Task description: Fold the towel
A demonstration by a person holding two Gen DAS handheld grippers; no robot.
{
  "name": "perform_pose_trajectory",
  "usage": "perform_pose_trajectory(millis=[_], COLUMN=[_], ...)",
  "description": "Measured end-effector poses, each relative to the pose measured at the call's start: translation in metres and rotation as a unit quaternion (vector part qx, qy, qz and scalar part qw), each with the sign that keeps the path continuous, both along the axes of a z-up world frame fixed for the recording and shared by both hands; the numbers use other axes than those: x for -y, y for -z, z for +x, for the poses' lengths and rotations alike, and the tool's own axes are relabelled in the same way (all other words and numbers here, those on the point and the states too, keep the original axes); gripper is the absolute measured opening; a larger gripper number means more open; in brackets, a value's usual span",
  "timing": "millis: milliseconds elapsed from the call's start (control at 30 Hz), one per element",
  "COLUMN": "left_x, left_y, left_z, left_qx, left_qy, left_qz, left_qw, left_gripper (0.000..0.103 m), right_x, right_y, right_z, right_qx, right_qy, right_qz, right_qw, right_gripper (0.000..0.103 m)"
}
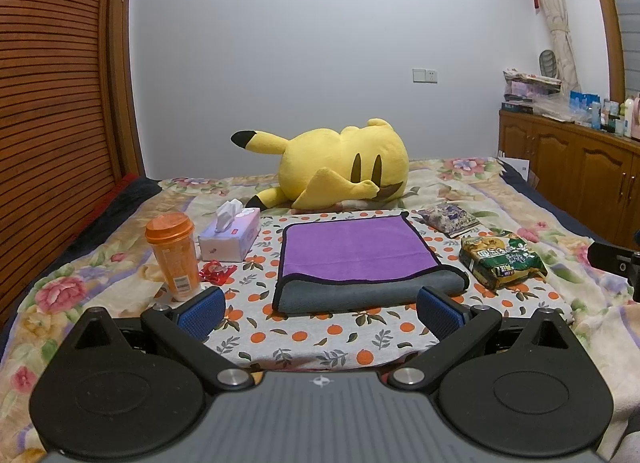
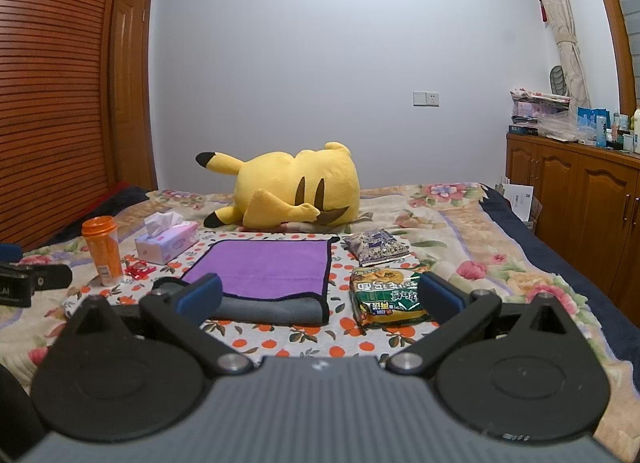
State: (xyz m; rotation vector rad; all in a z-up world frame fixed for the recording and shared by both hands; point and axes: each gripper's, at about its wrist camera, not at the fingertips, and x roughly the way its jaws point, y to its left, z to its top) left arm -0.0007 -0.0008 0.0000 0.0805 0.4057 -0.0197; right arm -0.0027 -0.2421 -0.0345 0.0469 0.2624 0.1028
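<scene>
A towel (image 1: 356, 249), purple on top and grey underneath with a dark trim, lies folded over on an orange-print cloth (image 1: 320, 339) on the bed. Its folded grey edge faces me. My left gripper (image 1: 320, 317) is open and empty, just short of the towel's near edge. In the right wrist view the towel (image 2: 260, 267) lies left of centre. My right gripper (image 2: 318, 299) is open and empty, with its left finger in front of the towel's near left corner. The left gripper's body shows at the far left of that view (image 2: 32, 281).
An orange cup (image 1: 174, 253), a tissue box (image 1: 232, 237) and a red wrapper (image 1: 216, 272) stand left of the towel. A green noodle pack (image 1: 502, 261) and a purple snack bag (image 1: 450, 217) lie right of it. A yellow plush toy (image 1: 340, 167) lies behind. A wooden cabinet (image 1: 572, 167) stands at right.
</scene>
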Motion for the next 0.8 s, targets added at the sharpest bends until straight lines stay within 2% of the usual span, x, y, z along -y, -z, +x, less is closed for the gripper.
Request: perform_pose_trajectory(millis=[800], left_x=[-0.0021], left_y=[-0.0003], left_z=[-0.0004], left_qx=[-0.002], left_qy=[0.001], left_qz=[0.0], left_qw=[1.0], left_gripper=[0.103], right_x=[0.002], right_y=[-0.0002], right_z=[-0.0003], right_qx=[0.0], right_qy=[-0.001], right_qz=[0.001], right_qw=[1.0], right_gripper=[0.103])
